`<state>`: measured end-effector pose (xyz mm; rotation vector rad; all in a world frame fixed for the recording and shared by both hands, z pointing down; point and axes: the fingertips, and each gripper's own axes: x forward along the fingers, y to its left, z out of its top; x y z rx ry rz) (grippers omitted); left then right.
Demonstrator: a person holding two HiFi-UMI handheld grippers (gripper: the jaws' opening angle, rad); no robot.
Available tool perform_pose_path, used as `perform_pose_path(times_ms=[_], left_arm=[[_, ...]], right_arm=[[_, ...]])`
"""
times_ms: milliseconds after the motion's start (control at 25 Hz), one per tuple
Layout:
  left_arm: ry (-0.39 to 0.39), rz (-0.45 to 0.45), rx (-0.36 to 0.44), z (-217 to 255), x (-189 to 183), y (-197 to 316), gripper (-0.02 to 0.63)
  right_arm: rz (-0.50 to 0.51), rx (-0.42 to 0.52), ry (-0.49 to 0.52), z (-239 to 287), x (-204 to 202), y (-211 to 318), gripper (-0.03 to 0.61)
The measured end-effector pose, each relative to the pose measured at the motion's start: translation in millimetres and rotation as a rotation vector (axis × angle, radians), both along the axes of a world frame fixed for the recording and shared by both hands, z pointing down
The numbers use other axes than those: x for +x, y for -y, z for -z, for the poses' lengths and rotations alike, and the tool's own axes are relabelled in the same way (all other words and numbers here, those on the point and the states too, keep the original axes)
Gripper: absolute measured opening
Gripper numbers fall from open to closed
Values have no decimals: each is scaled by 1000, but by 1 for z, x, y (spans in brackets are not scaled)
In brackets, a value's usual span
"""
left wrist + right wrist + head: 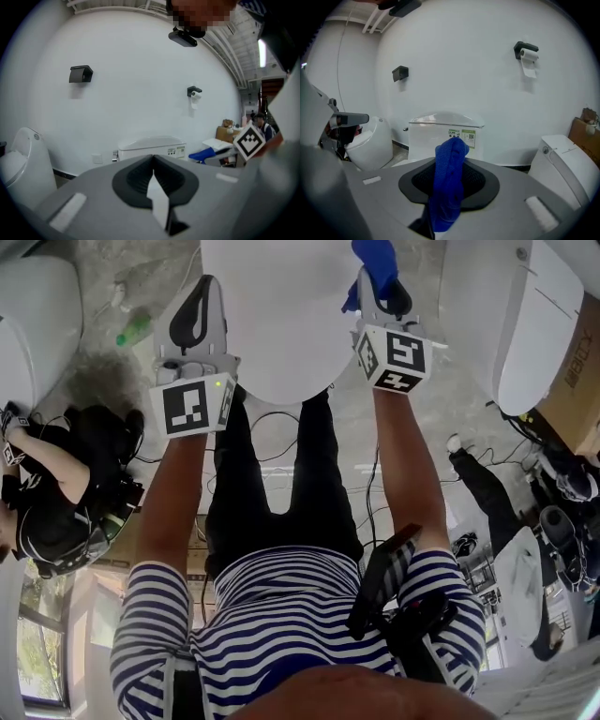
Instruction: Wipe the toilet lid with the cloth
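As we ready to wipe the lid point(277, 324), top middle, our right claw point(384, 292) pinches the cloth point(375, 259) by it; our left claw point(200, 298) is closed, empty.

Left hand-held gripper point(153, 163) closed, right point(452, 164) pinching cloth point(448, 199)

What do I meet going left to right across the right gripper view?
Rounded white toilet → small black wall holder → blue cloth → white toilet-paper roll → brown cardboard box
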<state>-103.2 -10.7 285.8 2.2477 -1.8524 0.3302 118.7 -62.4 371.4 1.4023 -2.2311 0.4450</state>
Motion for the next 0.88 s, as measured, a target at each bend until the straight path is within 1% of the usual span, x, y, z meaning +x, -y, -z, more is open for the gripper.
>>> perform_pose_path(times_ms=[120, 480, 760, 880], left_arm=[[-6, -3, -10, -10, -2, 2, 2], [-27, -6, -18, -19, -7, 8, 2], [-28, -15, -19, -19, -10, 8, 2], [-26, -15, -23, -22, -11, 7, 2]], right_arm=[[-19, -22, -13, -24, 6, 14, 115], [0, -128, -83, -95, -2, 33, 115], [18, -205, -116, -128, -9, 35, 114], [19, -218, -117, -136, -10, 34, 114]])
